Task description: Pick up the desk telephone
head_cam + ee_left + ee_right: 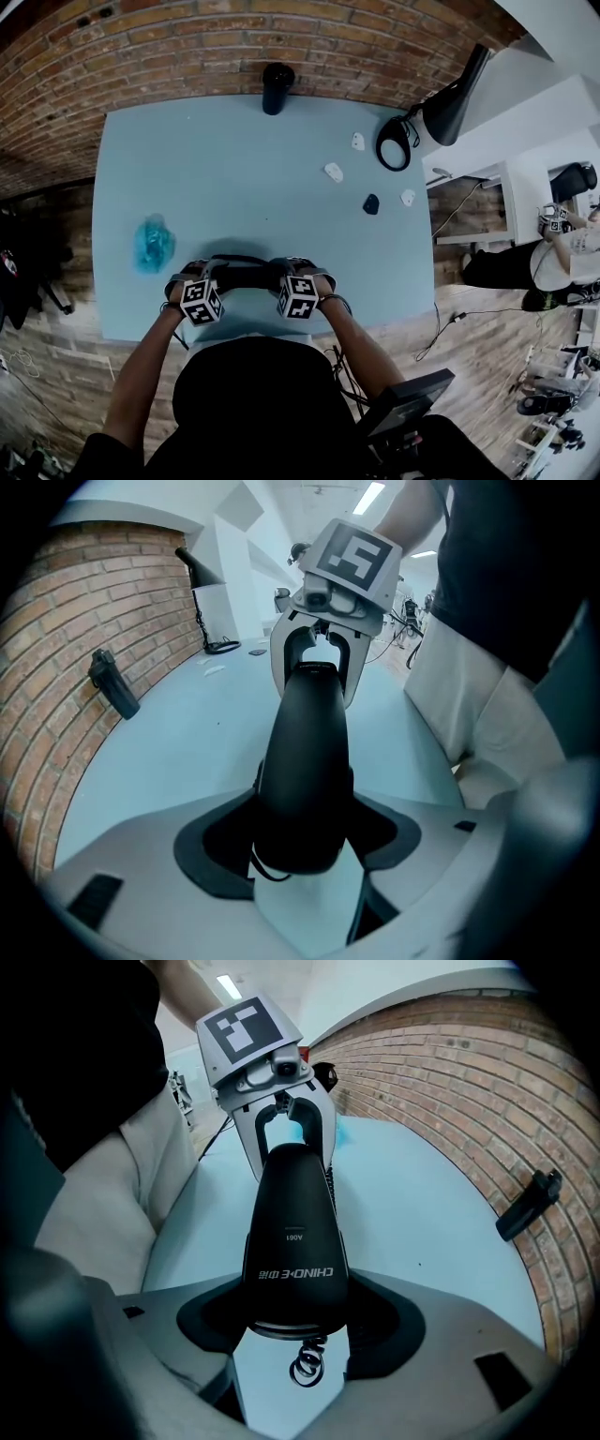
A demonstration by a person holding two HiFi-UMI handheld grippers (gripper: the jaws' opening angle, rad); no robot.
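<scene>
Fingers of your left gripper and right gripper each pinched one end of the black plastic telephone handset, lying crosswise between them.

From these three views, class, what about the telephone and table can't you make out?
The telephone base: shows in no view.
The handset, head view: ends covered by the left gripper and right gripper.
The coiled cord, right gripper view: only one loop shows below the handset.
The small white items, head view: too small to identify.
The blue object, head view: too blurred to name.
</scene>
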